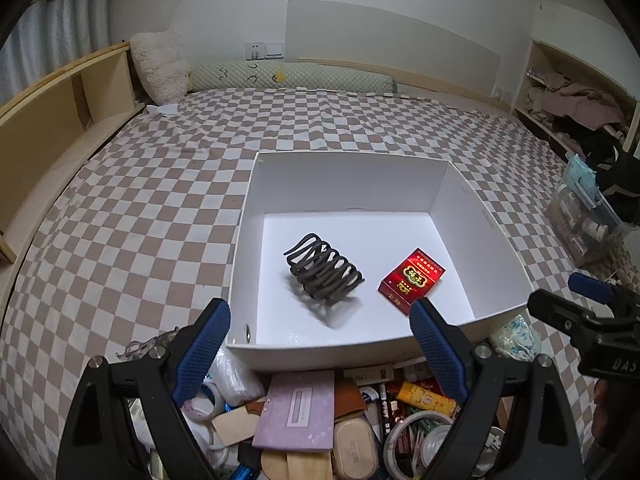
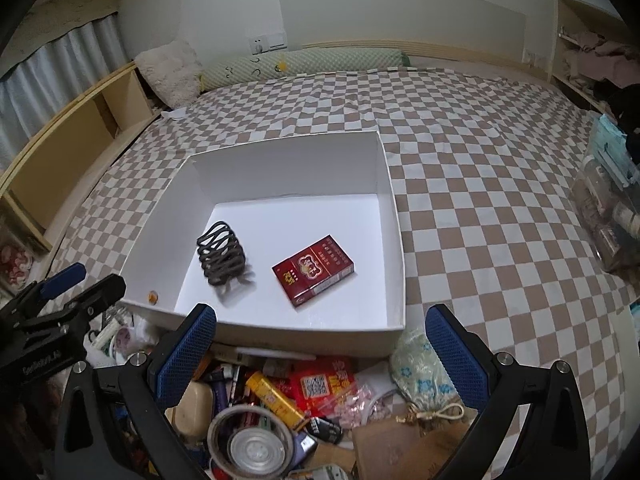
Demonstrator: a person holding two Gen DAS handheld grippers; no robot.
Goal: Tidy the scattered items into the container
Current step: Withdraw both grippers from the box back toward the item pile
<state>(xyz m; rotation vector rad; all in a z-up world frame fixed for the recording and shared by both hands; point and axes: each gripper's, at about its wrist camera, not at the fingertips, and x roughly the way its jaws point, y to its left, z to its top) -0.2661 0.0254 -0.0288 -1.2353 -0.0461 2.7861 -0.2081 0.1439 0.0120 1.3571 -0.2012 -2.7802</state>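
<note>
A white open box [image 1: 340, 184] [image 2: 288, 168] sits on the checkered bed. Inside it lie a dark hair claw clip [image 1: 322, 270] [image 2: 222, 254] and a red cigarette pack [image 1: 412, 278] [image 2: 314, 268]. My left gripper [image 1: 320, 316] hovers over the box's near wall, open, with nothing between its blue pads. My right gripper [image 2: 320, 314] hangs beside it, also open and empty. Each shows at the edge of the other's view: right gripper [image 1: 560, 294], left gripper [image 2: 90, 280]. A pile of scattered items lies under both grippers, in front of the box.
The pile holds a purple card [image 1: 298, 410], a tape roll [image 2: 250, 442], a yellow tube [image 2: 274, 398], a patterned drawstring pouch [image 2: 420, 372] and a beige case [image 1: 354, 446]. A clear storage bin [image 2: 608, 216] stands at the right. Wooden shelves flank the bed.
</note>
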